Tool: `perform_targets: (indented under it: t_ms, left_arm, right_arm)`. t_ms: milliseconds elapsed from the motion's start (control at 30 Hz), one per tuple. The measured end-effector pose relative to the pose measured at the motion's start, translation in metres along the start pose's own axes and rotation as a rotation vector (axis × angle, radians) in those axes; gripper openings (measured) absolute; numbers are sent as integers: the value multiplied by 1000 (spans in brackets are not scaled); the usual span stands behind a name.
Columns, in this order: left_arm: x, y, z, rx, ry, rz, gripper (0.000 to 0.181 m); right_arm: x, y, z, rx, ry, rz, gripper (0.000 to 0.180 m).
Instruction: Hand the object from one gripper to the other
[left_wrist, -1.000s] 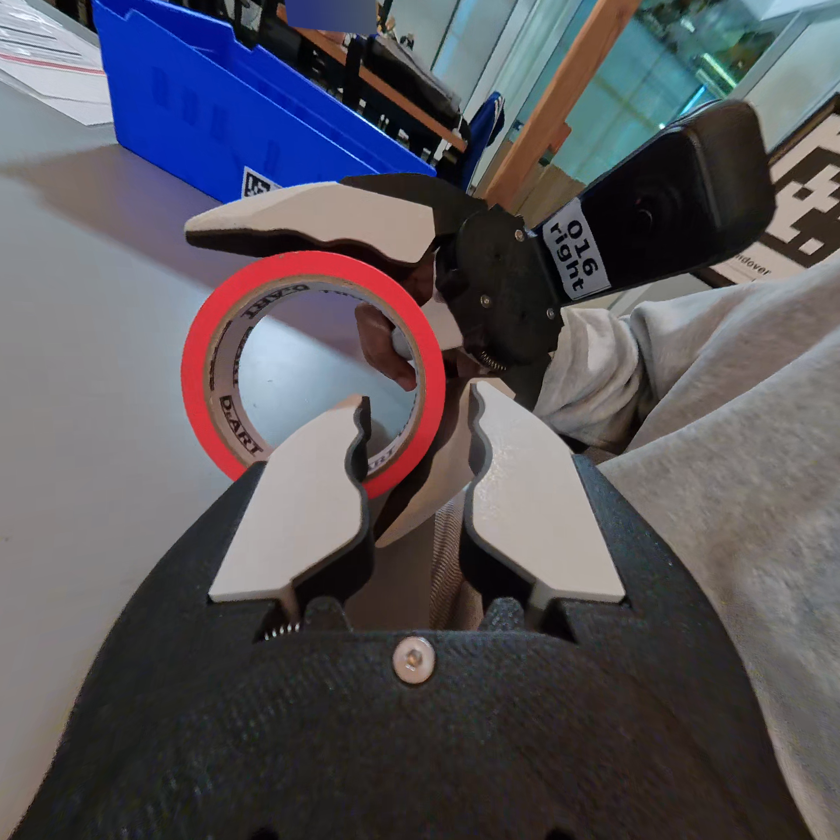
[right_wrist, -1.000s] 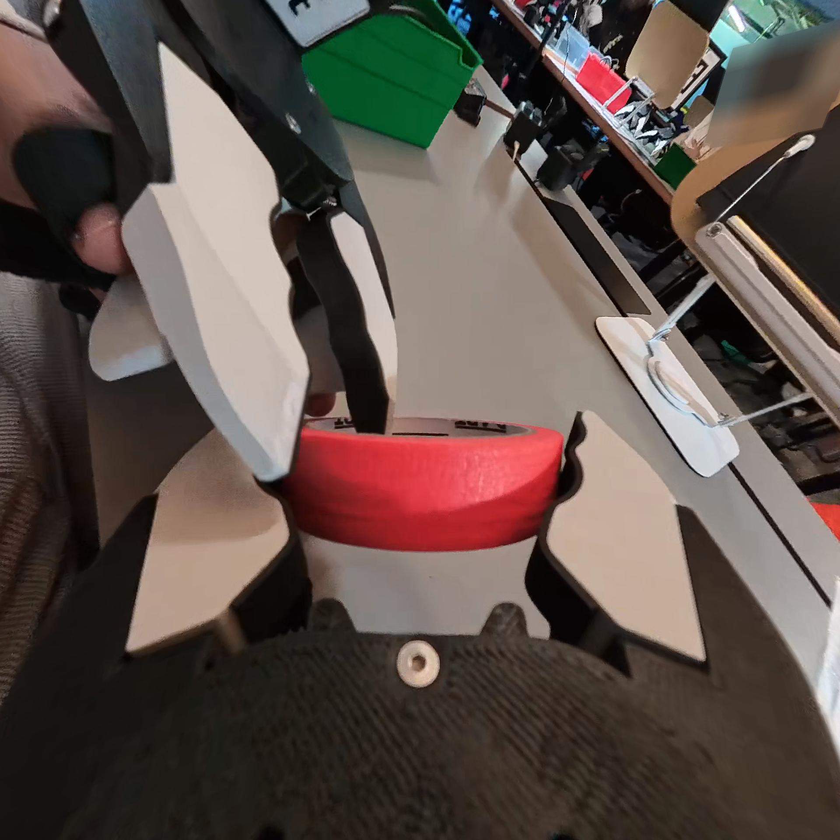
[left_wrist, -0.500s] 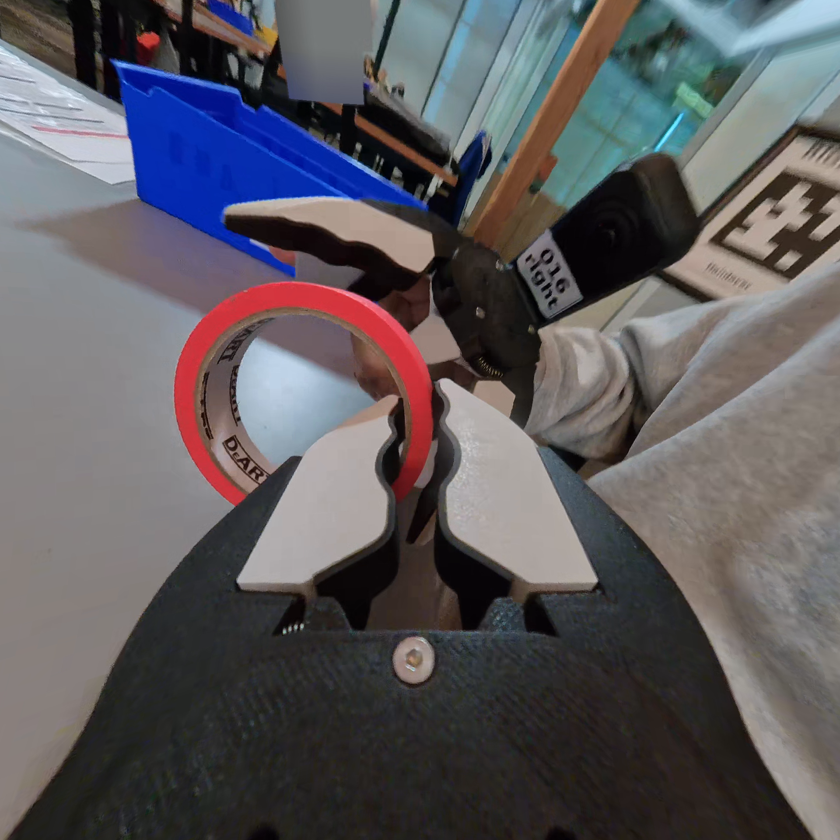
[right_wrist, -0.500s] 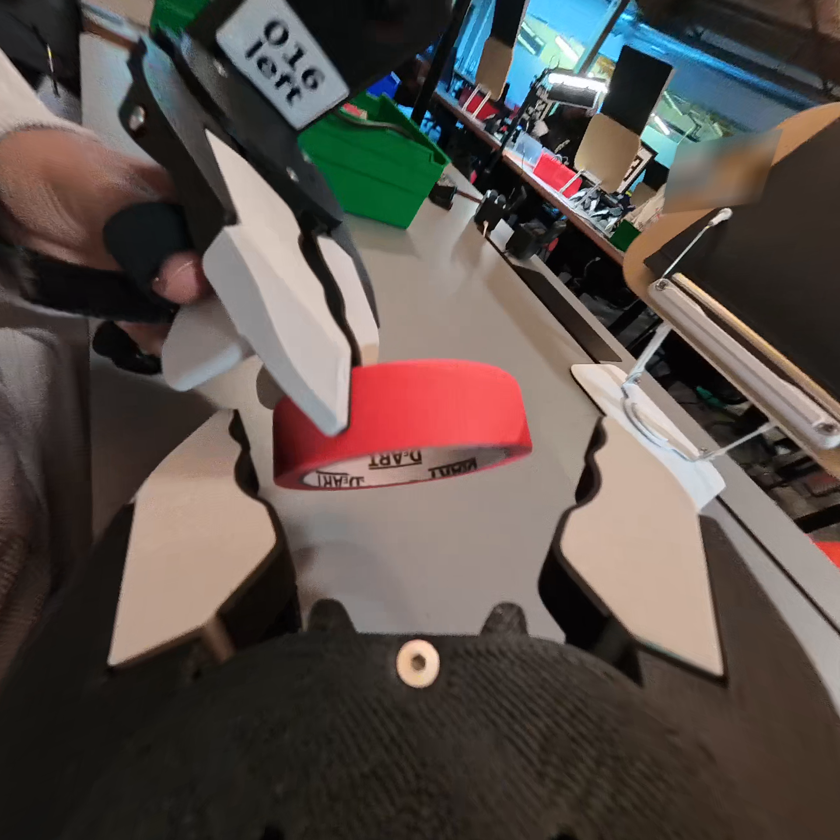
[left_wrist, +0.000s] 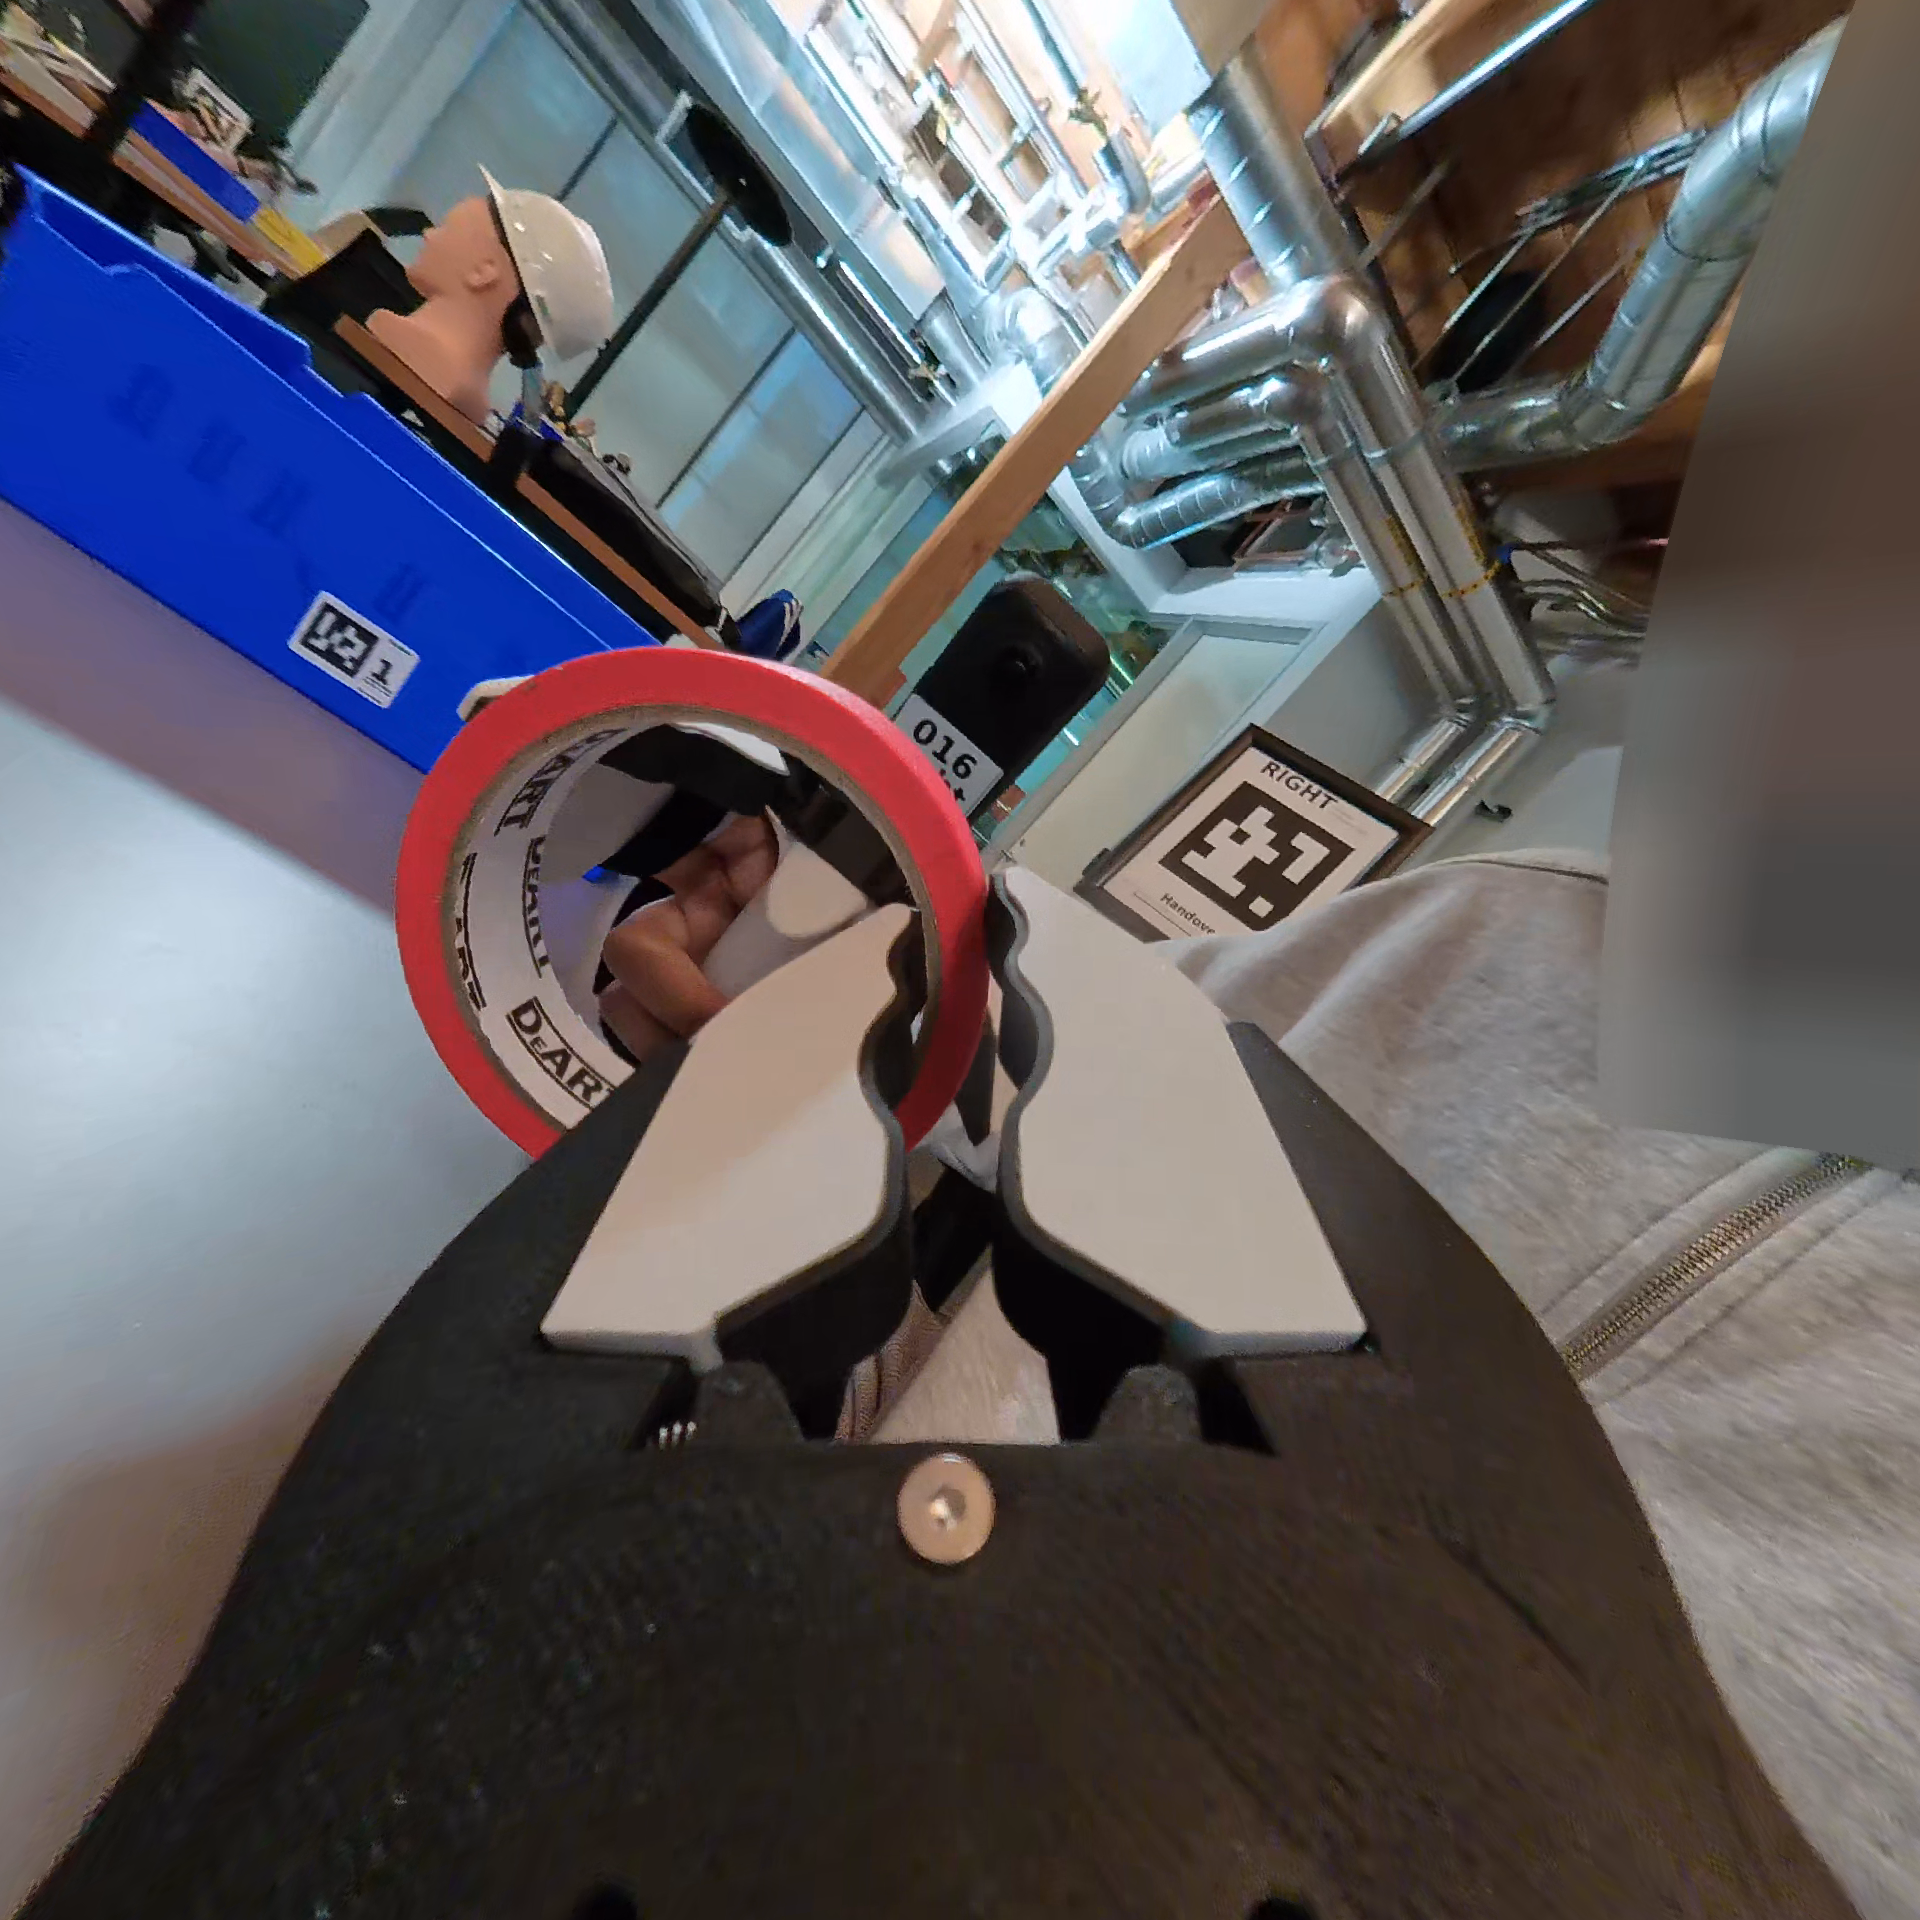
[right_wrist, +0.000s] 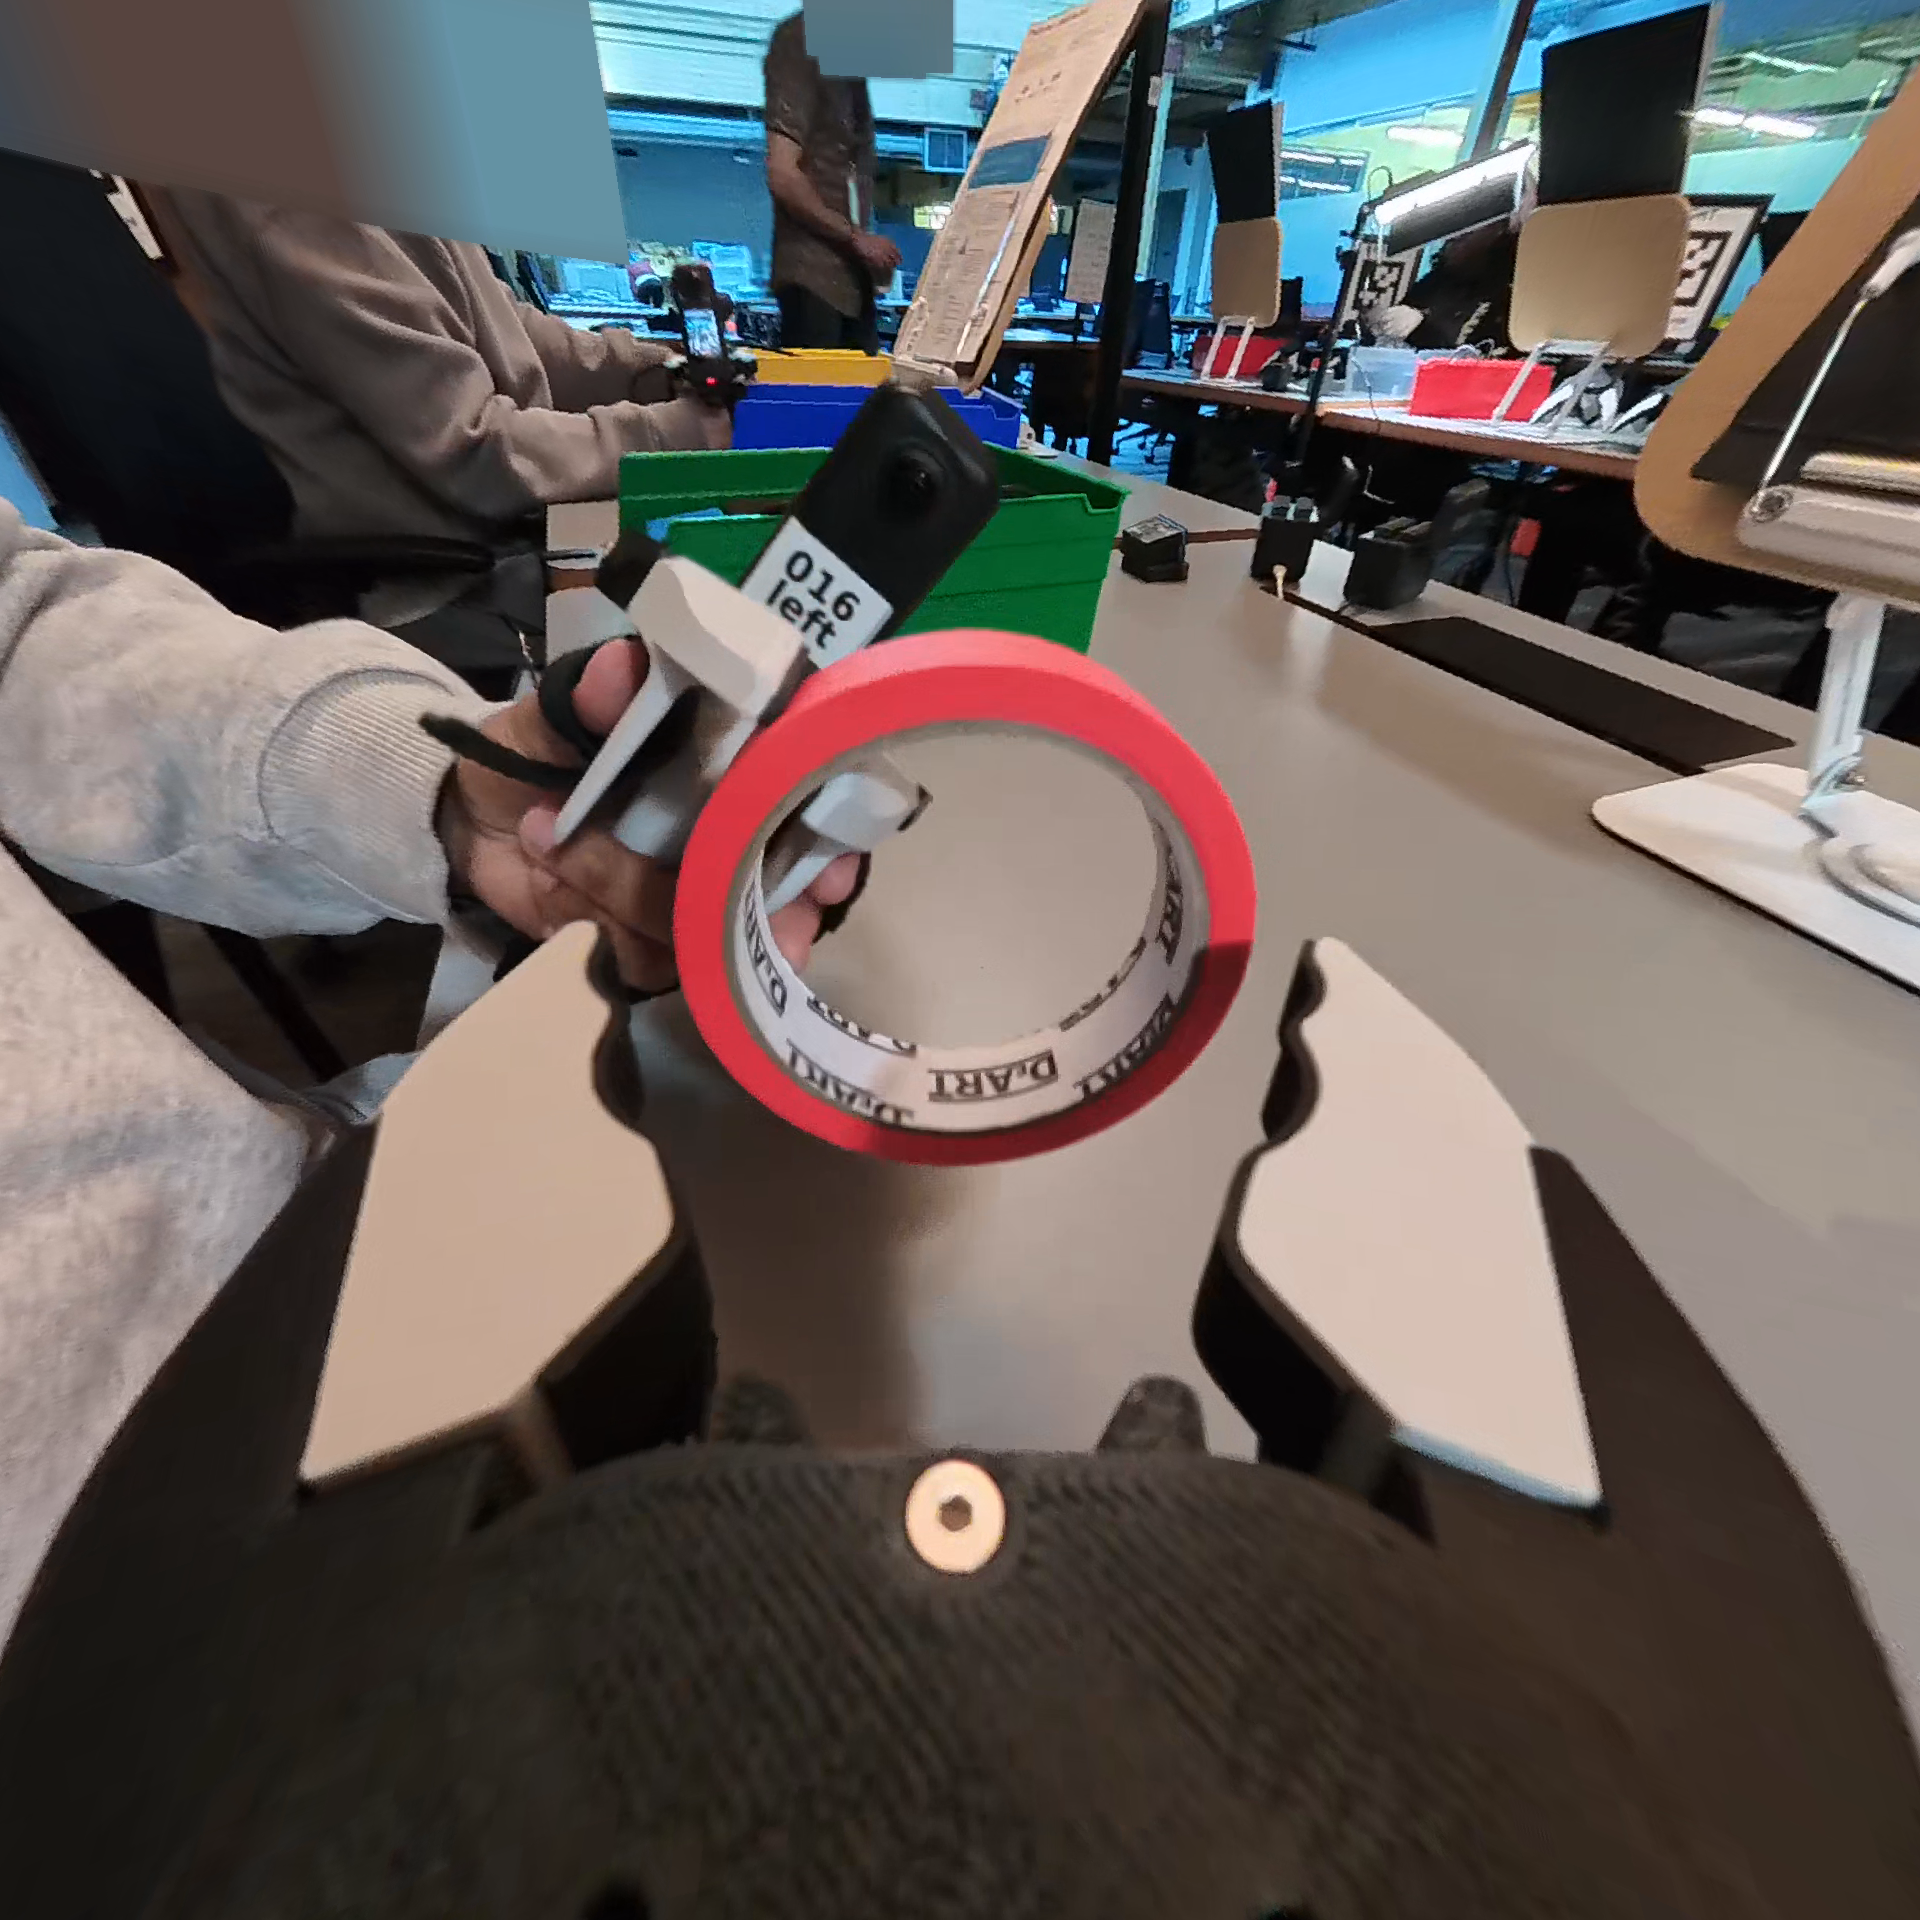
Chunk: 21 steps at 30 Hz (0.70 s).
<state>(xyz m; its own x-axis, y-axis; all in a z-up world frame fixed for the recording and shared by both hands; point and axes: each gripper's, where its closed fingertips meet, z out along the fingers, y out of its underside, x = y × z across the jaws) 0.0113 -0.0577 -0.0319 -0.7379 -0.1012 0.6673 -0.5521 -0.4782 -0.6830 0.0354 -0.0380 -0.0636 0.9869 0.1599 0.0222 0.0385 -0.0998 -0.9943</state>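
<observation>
A red tape roll (left_wrist: 727, 681) with a white printed core is held in the air above the grey table. My left gripper (left_wrist: 961, 914) is shut on the roll's wall, one finger inside the ring and one outside. In the right wrist view the roll (right_wrist: 966, 675) faces the camera with its hole showing, and the left gripper (right_wrist: 769, 748) pinches its left side. My right gripper (right_wrist: 951, 945) is open and empty, its fingers spread just short of the roll and not touching it. Part of the right gripper (left_wrist: 727, 790) shows through the ring in the left wrist view.
A blue bin (left_wrist: 208, 468) stands at the table's far left. A green bin (right_wrist: 1018, 561) stands behind the left gripper. A white stand base (right_wrist: 1745, 842) sits at the right of the grey table (right_wrist: 1455, 935). A framed marker board (left_wrist: 1257, 842) stands behind. A person (right_wrist: 416, 364) sits at the back left. Some 4 cm of space lies between my two pairs of fingers.
My left gripper shut on the tape's wall. My right gripper opened, let go and drew back. The left gripper lifted the roll and turned its hole toward the right camera.
</observation>
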Motion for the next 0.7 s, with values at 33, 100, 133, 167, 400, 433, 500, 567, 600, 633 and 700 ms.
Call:
perform_targets:
  t_ms: [33,100,133,167,400,433,500,567,600,633,700]
  left_arm:
    - [1,2,1,-7,8,0,14]
    - [5,4,3,-18,34,-6,13]
    - [5,4,4,-18,37,-7,13]
    - [6,4,4,-16,42,-8,13]
    - [8,-4,2,53,58,-18,25]
    - [6,-6,1,72,46,-21,35]
    - [2,-12,-2,112,33,-34,50]
    - [-1,-17,-6,150,16,-36,54]
    - [-3,-19,-7,161,3,-30,56]
    - [-5,-19,-8,164,-10,-21,58]
    - [-7,-19,-8,156,-26,0,62]
  right_arm:
    - [-1,-1,-1,5,-6,4,117]
    - [-2,-1,-1,5,-19,15,114]
    - [-3,-1,-2,2,-32,17,109]
    - [-4,-1,-2,1,-37,17,108]
    - [-2,-9,-5,0,3,-19,105]
    - [-1,-10,-5,6,2,-4,105]
    - [1,-11,-7,22,-8,54,105]
    - [4,-15,-9,51,-24,127,105]
    - [6,-17,-11,71,-35,167,105]
    - [8,-20,-13,95,-48,210,105]
    - [11,-26,-17,145,-76,298,104]
